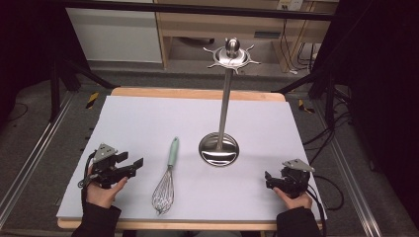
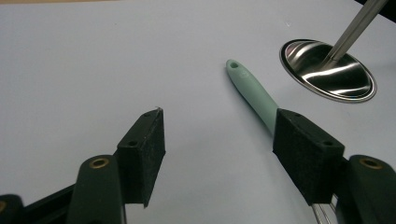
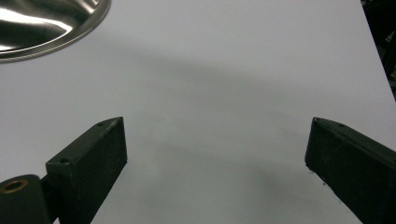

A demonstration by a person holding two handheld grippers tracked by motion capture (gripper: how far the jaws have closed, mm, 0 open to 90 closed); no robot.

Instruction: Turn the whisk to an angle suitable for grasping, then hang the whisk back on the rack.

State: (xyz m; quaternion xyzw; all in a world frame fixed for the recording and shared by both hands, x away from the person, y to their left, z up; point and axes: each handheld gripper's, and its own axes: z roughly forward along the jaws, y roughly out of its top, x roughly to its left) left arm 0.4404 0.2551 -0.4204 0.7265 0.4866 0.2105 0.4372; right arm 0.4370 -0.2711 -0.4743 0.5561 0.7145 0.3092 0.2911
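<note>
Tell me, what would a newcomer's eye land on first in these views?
First the tall steel utensil stand right of centre on the white table, its round base mirror-bright and its hook-ringed top bare. Next the whisk with a mint-green handle, lying flat left of the base. The left gripper hovers beside the whisk with jaws open and nothing between them; the right gripper sits open at the near right corner.

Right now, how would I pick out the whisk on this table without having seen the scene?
Find the tall steel utensil stand with its round mirrored base on the white table sheet. Just left of that base lies the wire whisk with a mint-green handle, handle away from the person, wire balloon toward the near edge. It is the sheet's one loose utensil, right of the left hand-held gripper.
</note>
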